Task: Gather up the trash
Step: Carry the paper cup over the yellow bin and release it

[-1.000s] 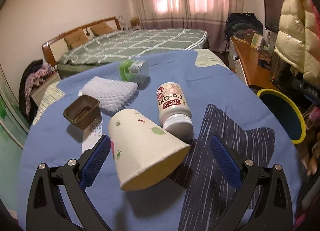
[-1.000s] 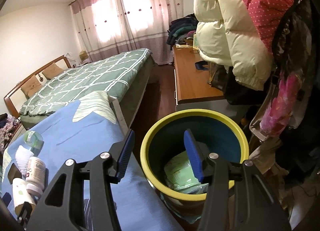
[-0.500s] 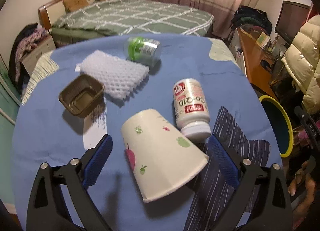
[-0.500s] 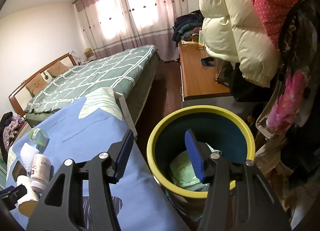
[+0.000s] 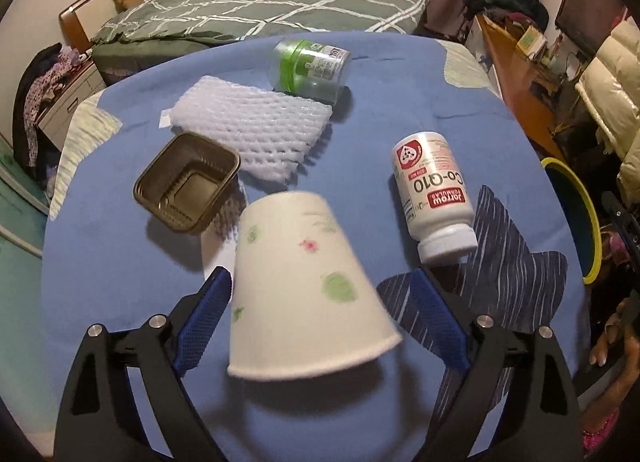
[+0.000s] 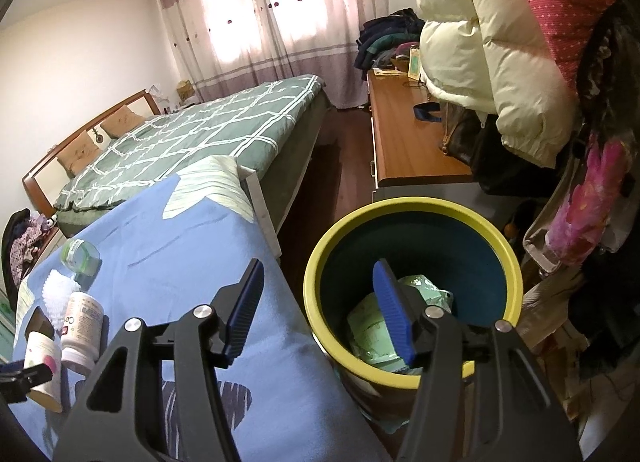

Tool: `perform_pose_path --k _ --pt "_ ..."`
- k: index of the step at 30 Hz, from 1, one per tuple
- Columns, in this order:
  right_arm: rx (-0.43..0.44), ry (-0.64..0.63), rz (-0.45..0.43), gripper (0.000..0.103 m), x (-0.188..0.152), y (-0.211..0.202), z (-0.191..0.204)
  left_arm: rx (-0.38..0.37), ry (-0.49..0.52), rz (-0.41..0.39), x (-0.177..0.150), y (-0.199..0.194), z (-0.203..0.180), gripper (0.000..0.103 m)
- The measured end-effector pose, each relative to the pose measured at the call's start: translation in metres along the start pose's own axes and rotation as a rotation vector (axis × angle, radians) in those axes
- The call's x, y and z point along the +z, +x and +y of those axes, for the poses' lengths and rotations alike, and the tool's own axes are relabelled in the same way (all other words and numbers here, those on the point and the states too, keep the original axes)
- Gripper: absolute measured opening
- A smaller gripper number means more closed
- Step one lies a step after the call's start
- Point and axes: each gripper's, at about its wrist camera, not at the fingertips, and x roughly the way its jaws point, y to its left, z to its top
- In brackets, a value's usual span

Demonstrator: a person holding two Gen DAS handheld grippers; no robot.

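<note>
My left gripper (image 5: pixel 320 314) is closing around the white printed paper cup (image 5: pixel 304 286) lying on the blue cloth (image 5: pixel 120 262), pads not yet pressing. My right gripper (image 6: pixel 320 310) hangs part-open, empty, over the yellow-rimmed bin (image 6: pixel 408 210).

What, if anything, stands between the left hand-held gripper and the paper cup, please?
Nothing visible: the paper cup lies on its side between the closing jaws of the left hand-held gripper. The pads do not yet press it.
</note>
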Motion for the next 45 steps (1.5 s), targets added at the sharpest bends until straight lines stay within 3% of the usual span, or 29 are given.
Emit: perform_pose_path --k 7,9,12,16,23,33,45 --pt "0.018 -0.001 0.014 0.054 0.0 0.002 0.0 0.042 0.042 0.107 0.009 0.016 -0.002 0.088" --pt "0.026 0.001 0.017 0.054 0.0 0.002 -0.001 0.036 0.054 0.124 0.008 0.017 -0.001 0.074" --pt "0.035 0.003 0.021 0.054 0.0 0.002 -0.001 0.016 0.066 0.136 0.006 0.016 -0.001 0.071" --pt "0.047 0.009 0.027 0.054 -0.001 0.002 -0.001 -0.008 0.093 0.121 0.002 0.006 -0.004 0.068" --pt "0.061 0.018 0.011 0.054 0.002 -0.005 -0.005 -0.04 0.183 0.02 -0.01 -0.037 -0.032 0.068" --pt "0.027 -0.01 -0.054 0.054 0.002 -0.057 -0.053 -0.153 0.38 -0.081 -0.007 -0.07 -0.144 0.068" --pt "-0.136 0.025 -0.089 0.055 0.0 -0.091 -0.14 -0.265 0.576 -0.071 0.007 -0.027 -0.313 0.068"
